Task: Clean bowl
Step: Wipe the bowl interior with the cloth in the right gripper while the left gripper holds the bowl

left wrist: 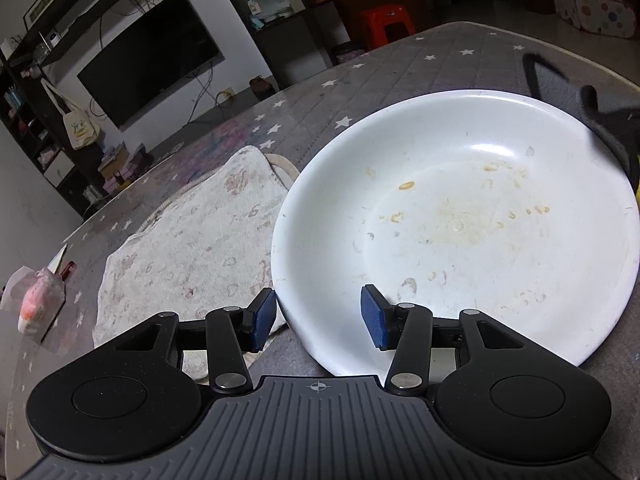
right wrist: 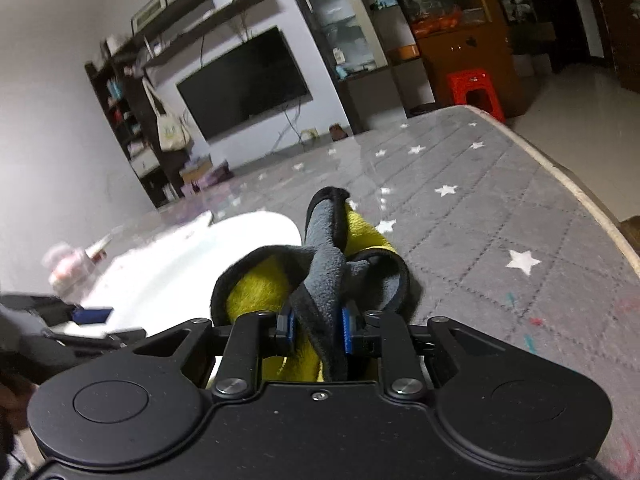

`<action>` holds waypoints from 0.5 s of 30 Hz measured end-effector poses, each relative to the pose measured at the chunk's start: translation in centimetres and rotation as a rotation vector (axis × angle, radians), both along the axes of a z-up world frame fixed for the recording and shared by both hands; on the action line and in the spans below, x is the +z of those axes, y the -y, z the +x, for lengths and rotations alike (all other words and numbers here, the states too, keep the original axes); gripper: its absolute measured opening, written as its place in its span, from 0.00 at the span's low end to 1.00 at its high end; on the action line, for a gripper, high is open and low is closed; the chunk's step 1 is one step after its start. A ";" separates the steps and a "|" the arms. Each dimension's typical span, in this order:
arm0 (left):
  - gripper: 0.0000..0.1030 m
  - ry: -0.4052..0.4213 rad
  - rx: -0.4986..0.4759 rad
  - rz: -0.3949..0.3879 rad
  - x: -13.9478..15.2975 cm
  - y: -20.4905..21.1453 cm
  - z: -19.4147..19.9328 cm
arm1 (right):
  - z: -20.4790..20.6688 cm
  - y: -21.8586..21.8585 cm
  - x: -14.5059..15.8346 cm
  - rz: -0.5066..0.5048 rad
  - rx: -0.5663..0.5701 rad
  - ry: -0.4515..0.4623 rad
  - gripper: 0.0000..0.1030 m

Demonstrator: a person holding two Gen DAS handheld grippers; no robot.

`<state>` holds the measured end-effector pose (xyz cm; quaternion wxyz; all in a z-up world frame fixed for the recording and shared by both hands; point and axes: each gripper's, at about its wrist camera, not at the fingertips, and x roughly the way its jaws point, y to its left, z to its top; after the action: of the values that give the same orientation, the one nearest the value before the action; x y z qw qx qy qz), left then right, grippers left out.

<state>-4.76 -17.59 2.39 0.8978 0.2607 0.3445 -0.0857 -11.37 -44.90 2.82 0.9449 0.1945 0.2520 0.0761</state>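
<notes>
Blue-padded fingers of the left gripper (left wrist: 319, 317) stand spread apart, straddling the near rim of the white bowl (left wrist: 456, 224): one pad sits just outside the rim over the pale cloth, the other just inside above the bowl's wall, and whether either touches the rim cannot be told. That bowl is wide and shallow, sitting upright with its mouth facing up on the grey star-print table cover (left wrist: 400, 76); being round, it has no long axis, and its floor carries scattered yellowish smears and crumbs. Beside it on the left, touching or tucked under its edge, lies a pale patterned cloth (left wrist: 188, 240). A pink-and-white packet (left wrist: 38, 304) rests near the table's left edge. In the right wrist view, the right gripper (right wrist: 319, 330) is clenched on a grey and yellow rag (right wrist: 320, 268) edged in black, a grey fold pinched between the pads and the rest bunched forward, one corner standing up away from the camera. This rag hangs just right of the bowl's rim (right wrist: 224, 240). Farther off stand a dark television (right wrist: 244, 84) and a red stool (right wrist: 474, 90).
</notes>
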 end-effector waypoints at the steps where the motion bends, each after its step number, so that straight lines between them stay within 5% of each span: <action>1: 0.48 0.000 0.001 -0.001 0.0 0.1 -0.1 | -0.3 0.0 0.5 -0.002 0.002 0.018 0.21; 8: 0.48 -0.001 0.001 -0.003 0.1 0.5 -0.4 | -1.2 0.6 2.8 0.136 0.032 0.115 0.21; 15: 0.48 -0.002 -0.007 -0.006 0.1 0.5 -0.5 | -0.9 0.7 0.4 0.142 0.005 0.022 0.37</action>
<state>-5.26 -18.05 2.49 0.8979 0.2589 0.3443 -0.0900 -12.31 -45.63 3.26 0.9312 0.2597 0.2362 0.0982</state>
